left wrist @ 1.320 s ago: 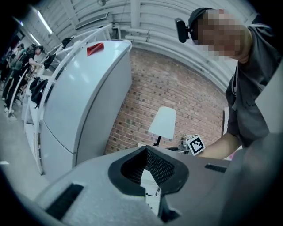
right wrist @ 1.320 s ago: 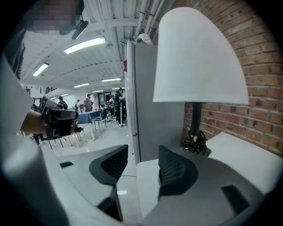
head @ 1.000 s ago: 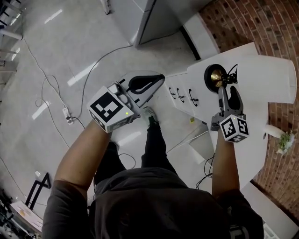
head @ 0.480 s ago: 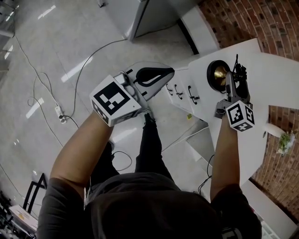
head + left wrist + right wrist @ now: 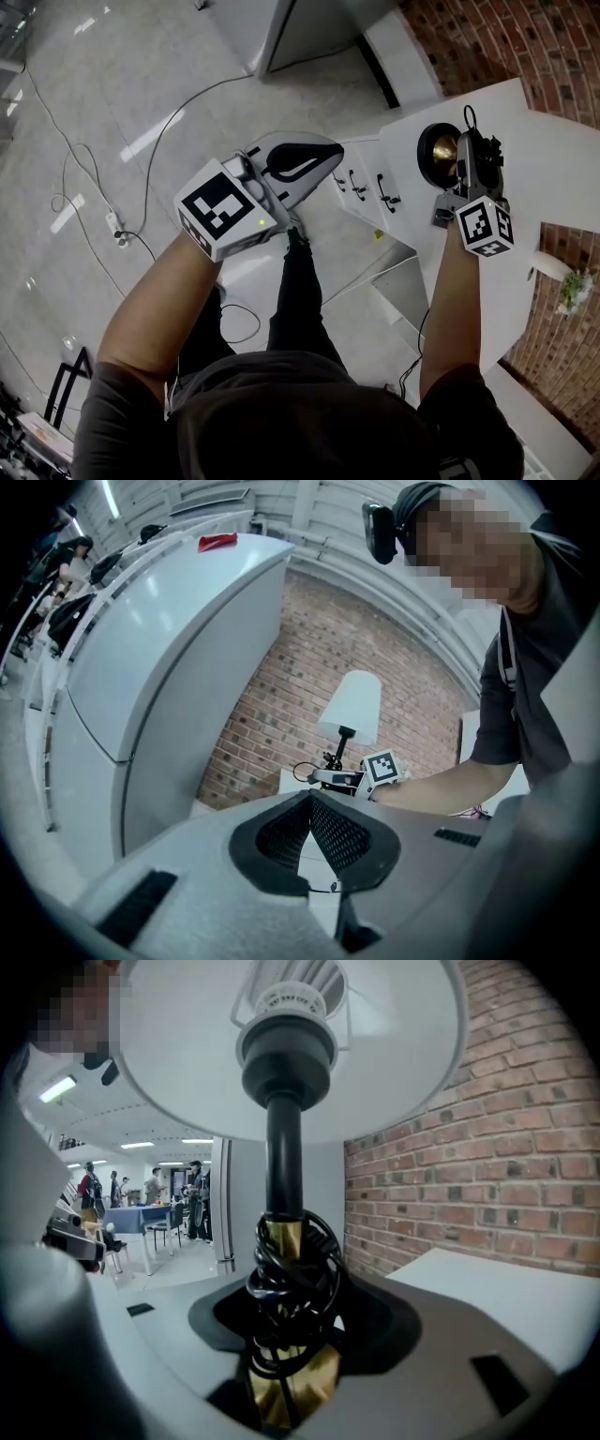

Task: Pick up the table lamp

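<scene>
In the head view, the table lamp with a brass-coloured base, a black stem and a white shade (image 5: pixel 439 155) stands at the upper right of the frame, on the near corner of a white desk with drawers (image 5: pixel 516 281) that runs along a red brick wall (image 5: pixel 553 47). The right gripper (image 5: pixel 472 141) reaches in from below, its tips just beside the brass base. The left gripper (image 5: pixel 314 159) hangs at centre frame over the grey floor, well apart from the lamp. Thin cables (image 5: pixel 84 178) trail across the floor at left.

In the left gripper view, the left gripper (image 5: pixel 309 803) has its dark mesh pads pressed together at the tips, with nothing pinched between them. Beyond them, at mid-frame, the lamp (image 5: pixel 354 705) stands before the brick wall, and the right gripper (image 5: pixel 342 778) is level with its stem. A tall white cabinet (image 5: pixel 169 667) fills the left side.

In the right gripper view, the lamp stem (image 5: pixel 281 1147) rises through the centre, with a black cord (image 5: pixel 291 1279) coiled round its brass lower part. The right gripper (image 5: pixel 291 1330) has just been closing; its jaws stand spread on either side of the coiled stem, and a gap shows between the cord and the pads.
</scene>
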Demonstrator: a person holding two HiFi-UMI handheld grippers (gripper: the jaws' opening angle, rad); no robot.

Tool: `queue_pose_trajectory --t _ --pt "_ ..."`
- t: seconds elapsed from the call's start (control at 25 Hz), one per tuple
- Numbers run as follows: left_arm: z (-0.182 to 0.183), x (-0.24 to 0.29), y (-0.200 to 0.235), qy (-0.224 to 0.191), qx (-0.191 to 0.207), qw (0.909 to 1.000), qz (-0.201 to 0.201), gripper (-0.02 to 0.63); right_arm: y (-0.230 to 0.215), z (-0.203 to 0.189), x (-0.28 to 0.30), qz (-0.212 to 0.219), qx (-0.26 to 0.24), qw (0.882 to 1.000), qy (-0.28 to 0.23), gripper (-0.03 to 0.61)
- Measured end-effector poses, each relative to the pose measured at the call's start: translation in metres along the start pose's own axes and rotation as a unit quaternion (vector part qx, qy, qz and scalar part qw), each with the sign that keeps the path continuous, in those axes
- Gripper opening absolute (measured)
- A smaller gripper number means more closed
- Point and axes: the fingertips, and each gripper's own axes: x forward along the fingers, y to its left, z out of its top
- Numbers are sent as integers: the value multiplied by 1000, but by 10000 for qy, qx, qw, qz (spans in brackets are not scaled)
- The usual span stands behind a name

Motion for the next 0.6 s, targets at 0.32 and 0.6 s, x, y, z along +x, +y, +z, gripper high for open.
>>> queue_pose_trajectory --t 0.32,0.6 --pt "-2 4 -2 52 -27 10000 19 5 4 -2 6 356 514 9979 187 147" --pt "11 4 -5 50 44 10000 53 5 8 1 10 456 544 9968 373 131"
